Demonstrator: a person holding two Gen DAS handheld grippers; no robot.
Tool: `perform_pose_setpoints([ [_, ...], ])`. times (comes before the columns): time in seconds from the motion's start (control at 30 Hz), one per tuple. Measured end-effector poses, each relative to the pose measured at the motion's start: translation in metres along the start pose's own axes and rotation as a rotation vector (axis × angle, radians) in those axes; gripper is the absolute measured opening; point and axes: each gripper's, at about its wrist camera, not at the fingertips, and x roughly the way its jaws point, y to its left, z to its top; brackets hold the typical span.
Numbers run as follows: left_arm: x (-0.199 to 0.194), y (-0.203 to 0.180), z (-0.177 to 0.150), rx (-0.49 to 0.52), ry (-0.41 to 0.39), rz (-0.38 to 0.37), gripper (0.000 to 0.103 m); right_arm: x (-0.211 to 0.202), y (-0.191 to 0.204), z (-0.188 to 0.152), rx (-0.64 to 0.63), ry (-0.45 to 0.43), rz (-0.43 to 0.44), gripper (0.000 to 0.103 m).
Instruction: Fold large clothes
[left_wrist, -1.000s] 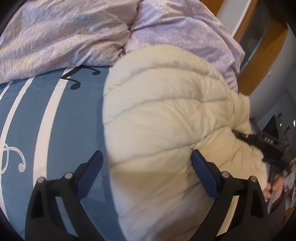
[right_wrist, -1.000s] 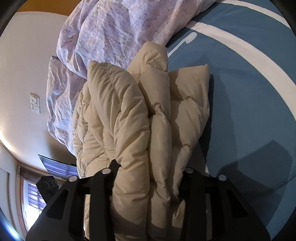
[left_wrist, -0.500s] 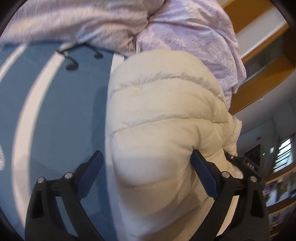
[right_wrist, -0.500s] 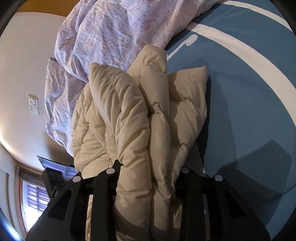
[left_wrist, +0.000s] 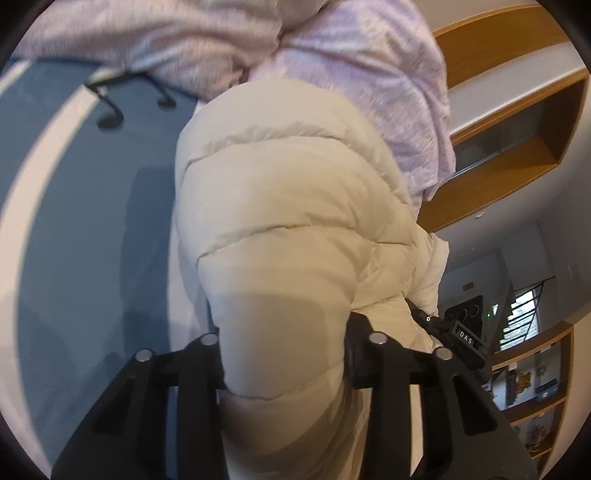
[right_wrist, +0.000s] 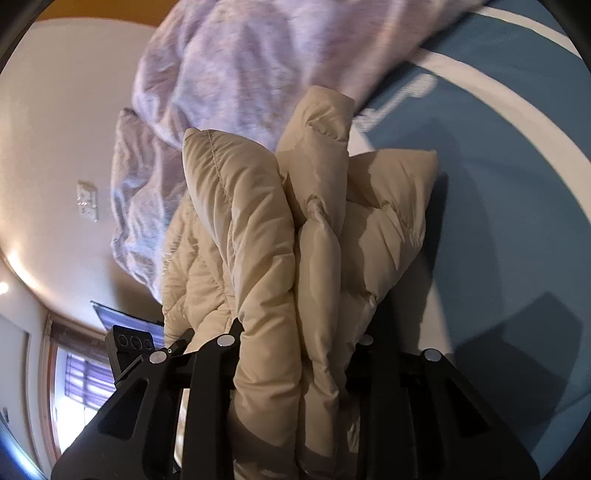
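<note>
Left wrist: puffy jacket (left_wrist: 288, 206) btwn left gripper (left_wrist: 286, 360) jaws, pinched.

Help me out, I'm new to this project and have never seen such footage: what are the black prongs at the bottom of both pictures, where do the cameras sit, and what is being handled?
There is no robot here. A person holds a two-finger gripper in each hand, and each gripper carries a fisheye camera looking along its fingers, so its black prongs fill the bottom of its own picture.

One picture is from the left gripper. Its jaws have just been closing and now squeeze a bulge of a cream puffer jacket. The other is from the right gripper, which clamps bunched folds of the same jacket.

The jacket lies on a blue bed sheet with white stripes and music notes. Behind it is a crumpled lilac duvet. In the left view, wooden shelves and the other gripper's camera show on the right.
</note>
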Motion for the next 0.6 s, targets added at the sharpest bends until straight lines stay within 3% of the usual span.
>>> perform_pose_setpoints([
  [0.37,-0.1,0.024,0.023,0.041,-0.183,0.045,0.035,0.065,0.079,-0.001,-0.157,0.042,0.085,0.026],
  [0.6,-0.114,0.068,0.032,-0.003,-0.206,0.104,0.035,0.117,0.095,-0.006,-0.213,0.091,0.041,0.026],
])
